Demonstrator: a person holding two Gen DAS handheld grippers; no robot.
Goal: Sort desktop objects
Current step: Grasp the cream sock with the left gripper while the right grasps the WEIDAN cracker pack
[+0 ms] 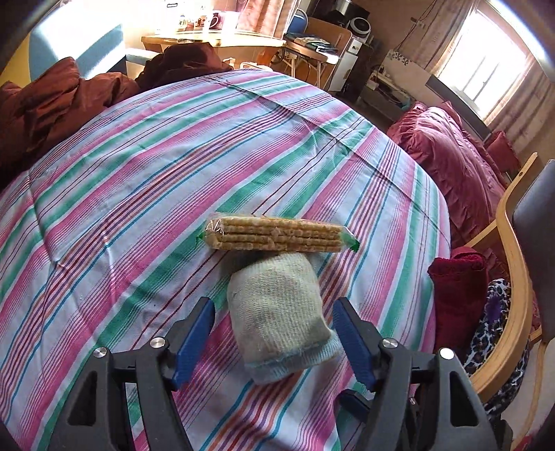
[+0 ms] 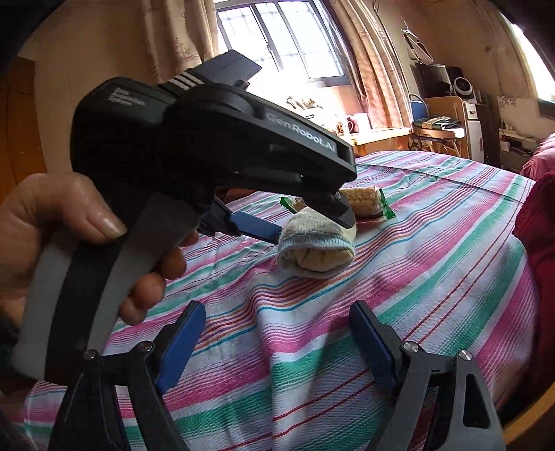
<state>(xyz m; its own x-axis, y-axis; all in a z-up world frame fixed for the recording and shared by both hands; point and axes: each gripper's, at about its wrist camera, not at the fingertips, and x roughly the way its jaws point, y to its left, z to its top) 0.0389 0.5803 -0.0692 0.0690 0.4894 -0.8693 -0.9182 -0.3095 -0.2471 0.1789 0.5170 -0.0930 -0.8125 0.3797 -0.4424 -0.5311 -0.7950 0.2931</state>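
Cracker pack [image 2: 364, 203] in right wrist view: left half hidden behind left tongs [image 2: 312, 222] body, only right end plus green tip at 9 o'clock showing. Rolled sock [image 2: 315, 249] top also covered by same tongs. Left hand [image 2: 86, 222] cut off at 9 o'clock edge. Bench [image 1: 138, 173] near edge hidden under tongs. Mugs [image 1: 211, 20] at 12 o'clock too small, prints unreadable.

Sunlit curtained window [image 2: 281, 38], wooden chair [image 1: 513, 277], striped tablecloth [image 1: 173, 156].
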